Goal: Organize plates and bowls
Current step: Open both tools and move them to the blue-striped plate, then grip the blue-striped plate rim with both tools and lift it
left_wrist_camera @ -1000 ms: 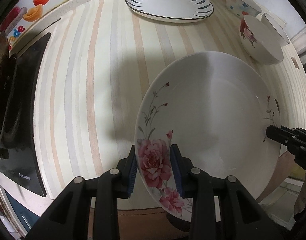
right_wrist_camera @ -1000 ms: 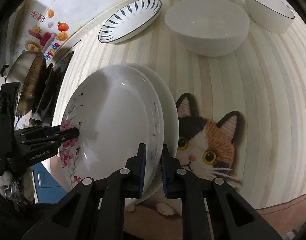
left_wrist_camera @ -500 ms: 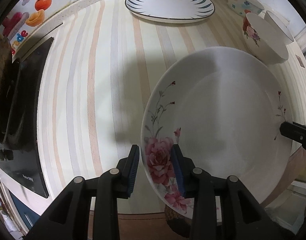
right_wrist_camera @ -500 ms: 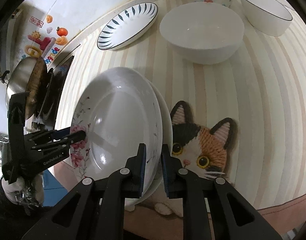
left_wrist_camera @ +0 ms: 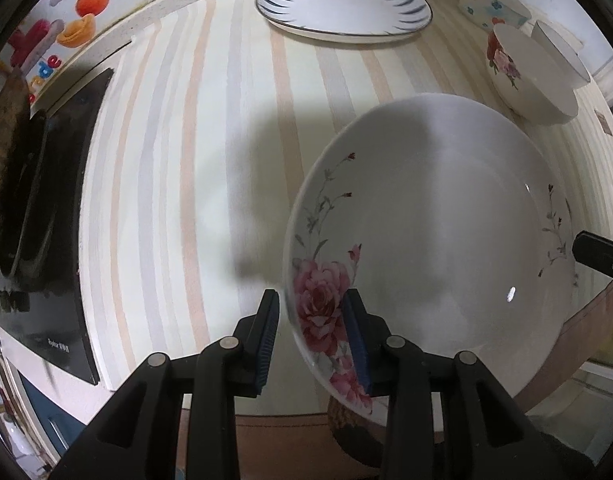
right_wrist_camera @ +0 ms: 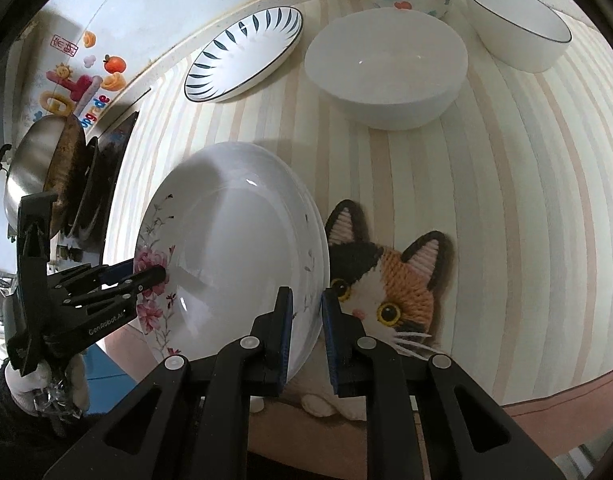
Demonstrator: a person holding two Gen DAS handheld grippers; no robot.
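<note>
1. Rose plate (left_wrist_camera: pixel 434 248): sits nested on a second plate (right_wrist_camera: pixel 321 240), both over the cat mat (right_wrist_camera: pixel 390 280); held at opposite rim edges by both grippers.
2. L gripper (left_wrist_camera: pixel 311 338): fingers straddle the rim at the rose print. Right pad (left_wrist_camera: pixel 356 336) touches the inner face; left pad (left_wrist_camera: pixel 268 340) stands apart from the rim w/ a visible gap. Reads as slack, not clamped.
3. R gripper (right_wrist_camera: pixel 306 330): narrow gap, pads either side of the stacked rims. Cannot tell whether they pinch or just bracket.
4. Why two-sided hold: wide, shallow plate tips easily; opposed rim points keep it level and centred on the plate below.
5. Status (est.): plate stack formed or nearly seated; next likely needs a clean release w/o dragging the rim.
6. Beyond fingertips: striped plate (left_wrist_camera: pixel 342 4) and three bowls (right_wrist_camera: pixel 386 68) well apart, unsorted. Probably next.
7. Risk: glazed rims slip; uneven release may shift the top plate off-centre.
</note>
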